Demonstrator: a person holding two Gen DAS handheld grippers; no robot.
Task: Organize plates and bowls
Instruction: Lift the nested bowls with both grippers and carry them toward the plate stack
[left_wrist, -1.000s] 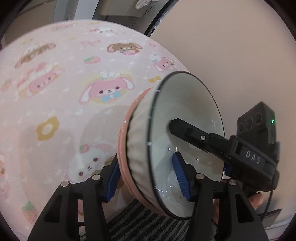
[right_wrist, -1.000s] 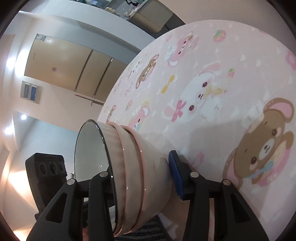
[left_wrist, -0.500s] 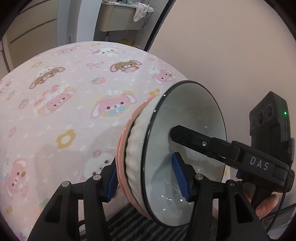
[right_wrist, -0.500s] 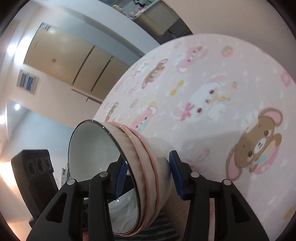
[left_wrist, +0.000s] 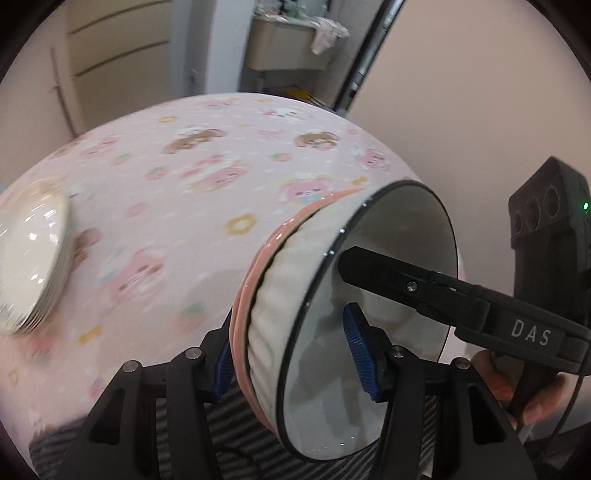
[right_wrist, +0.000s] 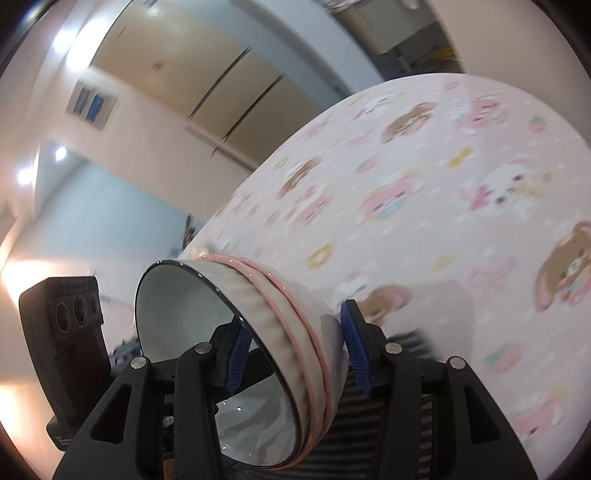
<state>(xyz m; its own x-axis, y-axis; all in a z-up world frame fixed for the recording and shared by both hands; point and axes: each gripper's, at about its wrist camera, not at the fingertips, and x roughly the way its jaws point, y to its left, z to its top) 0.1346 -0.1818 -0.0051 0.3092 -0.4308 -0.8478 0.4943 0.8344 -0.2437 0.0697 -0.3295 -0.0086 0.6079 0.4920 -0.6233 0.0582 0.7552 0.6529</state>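
Nested bowl stack (left_wrist: 332, 321) tipped on side above pink tablecloth (left_wrist: 166, 206). Left gripper (left_wrist: 291, 354) and right gripper (right_wrist: 295, 347) each pinched stack wall, one finger inside, one outside. Plate pile (left_wrist: 29, 258) lay far left.

Nested bowls (left_wrist: 280, 332), white inside with pink rims, tipped sideways, apparently three, stacked plates (left_wrist: 33, 258) lying far left.

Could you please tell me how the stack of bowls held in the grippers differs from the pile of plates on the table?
The bowls are deep with ribbed sides and pink rims; the plates are shallow and cream-white. The bowls are tipped on their side, clamped by the left gripper and right gripper; the plates lie flat on the table, untouched. Both are nested stacks of glossy dishes.
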